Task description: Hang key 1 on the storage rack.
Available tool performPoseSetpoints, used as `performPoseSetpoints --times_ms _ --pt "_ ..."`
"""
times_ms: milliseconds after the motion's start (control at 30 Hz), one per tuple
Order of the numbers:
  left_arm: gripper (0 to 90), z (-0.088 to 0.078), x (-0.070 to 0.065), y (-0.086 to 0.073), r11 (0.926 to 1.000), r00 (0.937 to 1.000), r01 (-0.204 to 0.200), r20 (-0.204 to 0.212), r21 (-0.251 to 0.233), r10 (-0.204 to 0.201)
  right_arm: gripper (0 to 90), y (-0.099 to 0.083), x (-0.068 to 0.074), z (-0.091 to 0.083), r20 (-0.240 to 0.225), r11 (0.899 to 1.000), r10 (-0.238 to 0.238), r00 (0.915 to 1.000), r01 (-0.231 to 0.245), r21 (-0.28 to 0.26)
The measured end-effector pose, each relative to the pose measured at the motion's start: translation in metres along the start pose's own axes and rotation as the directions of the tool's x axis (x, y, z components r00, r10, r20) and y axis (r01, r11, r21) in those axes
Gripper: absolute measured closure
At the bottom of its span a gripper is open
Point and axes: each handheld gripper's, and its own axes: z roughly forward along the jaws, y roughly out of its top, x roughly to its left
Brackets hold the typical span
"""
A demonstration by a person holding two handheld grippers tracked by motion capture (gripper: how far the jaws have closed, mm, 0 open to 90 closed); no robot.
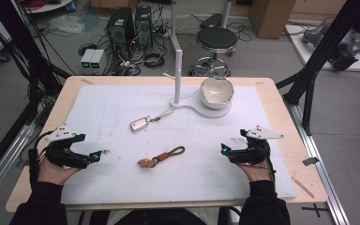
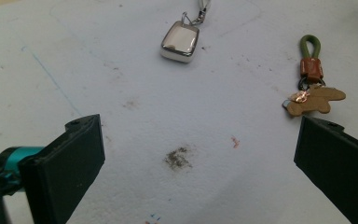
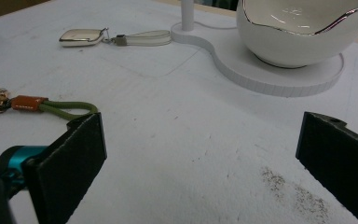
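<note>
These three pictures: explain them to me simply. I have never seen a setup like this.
A person sits at a table with a hand-held two-jaw gripper in each hand: left gripper, right gripper. The high view looks down from above; each of the other two comes from a camera riding on one gripper, looking past its black jaws. On the white mat lie a silver key fob and a keychain with a green loop. A white bowl sits on a stand base. Both grippers are open and hold nothing.

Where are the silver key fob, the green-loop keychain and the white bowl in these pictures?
silver key fob (image 2: 180, 42): left gripper view, on its shiny flat face.
green-loop keychain (image 2: 311, 67): left gripper view, on its brown leather band.
white bowl (image 3: 303, 35): right gripper view, on its outer wall.
</note>
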Motion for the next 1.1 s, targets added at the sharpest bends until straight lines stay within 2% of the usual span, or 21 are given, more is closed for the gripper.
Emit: performPoseSetpoints --times_ms 333,467,733,833,1100 --pt "2.1 0.014 -0.01 0.013 0.9987 0.9989 -0.038 0.031 0.033 0.037 0.7 -0.001 -0.001 0.0 0.008 1.0 -0.004 1.0 0.004 -0.002" --pt "2.1 0.022 -0.015 0.02 0.9974 0.9977 -0.055 0.043 0.046 0.053 0.7 -0.002 -0.003 -0.002 0.011 1.0 0.009 0.9999 -0.009 -0.002" --pt "2.1 0.037 -0.025 0.032 0.9937 0.9936 -0.089 0.076 0.068 0.084 0.7 -0.002 -0.003 -0.001 0.013 1.0 0.001 0.9999 -0.001 -0.001" --pt "2.1 0.043 -0.03 0.036 0.9924 0.991 -0.097 0.1 0.075 0.089 0.7 -0.002 -0.003 -0.002 0.013 1.0 0.005 0.9999 -0.005 -0.002" --pt "2.1 0.058 -0.041 0.043 0.9868 0.9861 -0.126 0.121 0.102 0.114 0.7 -0.002 -0.004 -0.002 0.017 1.0 0.002 0.9999 -0.002 -0.003"
